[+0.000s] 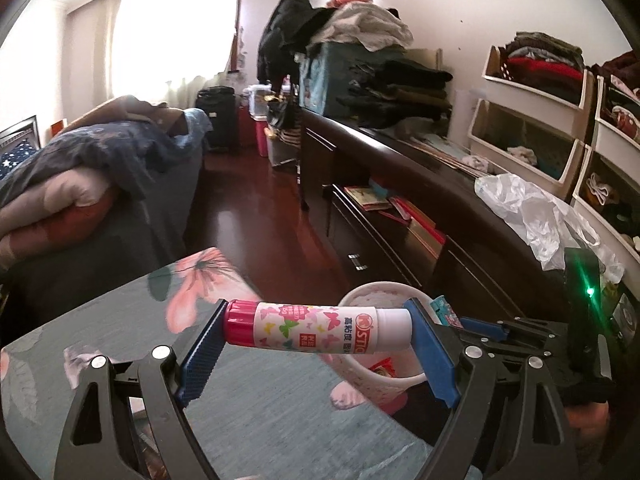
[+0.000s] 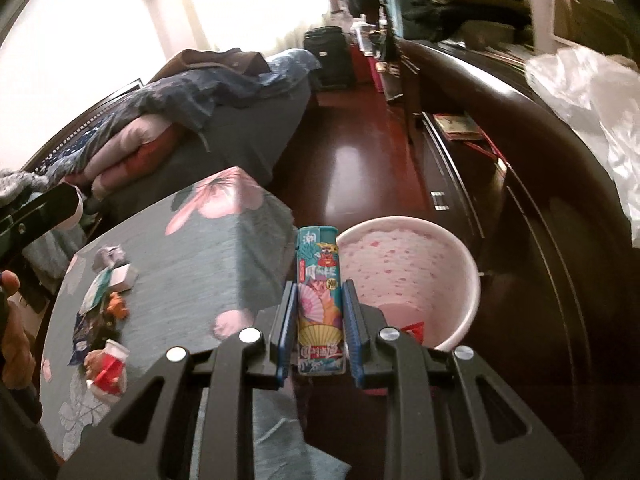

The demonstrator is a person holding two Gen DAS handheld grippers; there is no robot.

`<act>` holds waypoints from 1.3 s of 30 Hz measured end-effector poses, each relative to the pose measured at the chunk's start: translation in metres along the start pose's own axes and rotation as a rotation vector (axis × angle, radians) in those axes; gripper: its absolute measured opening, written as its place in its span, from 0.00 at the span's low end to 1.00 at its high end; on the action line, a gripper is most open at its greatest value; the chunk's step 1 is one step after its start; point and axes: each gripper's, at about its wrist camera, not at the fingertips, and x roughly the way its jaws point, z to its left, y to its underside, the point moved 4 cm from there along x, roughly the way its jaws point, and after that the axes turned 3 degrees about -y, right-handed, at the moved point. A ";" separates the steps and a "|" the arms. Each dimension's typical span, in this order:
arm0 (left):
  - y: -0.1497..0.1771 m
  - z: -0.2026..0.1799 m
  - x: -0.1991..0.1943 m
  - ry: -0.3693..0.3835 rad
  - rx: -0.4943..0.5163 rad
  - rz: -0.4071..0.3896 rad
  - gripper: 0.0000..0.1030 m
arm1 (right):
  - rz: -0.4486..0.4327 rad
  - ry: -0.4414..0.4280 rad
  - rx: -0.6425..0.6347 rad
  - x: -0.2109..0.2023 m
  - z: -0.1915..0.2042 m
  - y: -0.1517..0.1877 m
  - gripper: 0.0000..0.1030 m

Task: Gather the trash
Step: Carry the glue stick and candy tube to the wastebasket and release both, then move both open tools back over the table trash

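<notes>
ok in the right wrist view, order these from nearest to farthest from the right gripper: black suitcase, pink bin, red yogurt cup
1. pink bin, just ahead, right of the jaws
2. red yogurt cup, on the table at left
3. black suitcase, far back by the window

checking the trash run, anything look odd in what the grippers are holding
Yes: neither item looks like trash. The left gripper clamps a capped pink-and-white glue stick end to end; the right gripper grips a teal illustrated lighter.

Blown-out window (image 1: 172,36) backlight, fisheye-warped edges
</notes>
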 end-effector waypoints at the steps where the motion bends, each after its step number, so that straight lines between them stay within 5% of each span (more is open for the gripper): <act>1: -0.002 -0.003 0.006 0.010 0.005 0.004 0.84 | 0.001 0.006 0.008 0.002 -0.005 0.000 0.23; 19: -0.015 -0.056 0.109 0.112 0.066 0.097 0.84 | 0.031 0.082 0.109 0.044 -0.073 0.000 0.23; 39: -0.009 -0.076 0.181 0.156 0.061 0.232 0.84 | 0.041 0.133 0.145 0.092 -0.101 0.001 0.25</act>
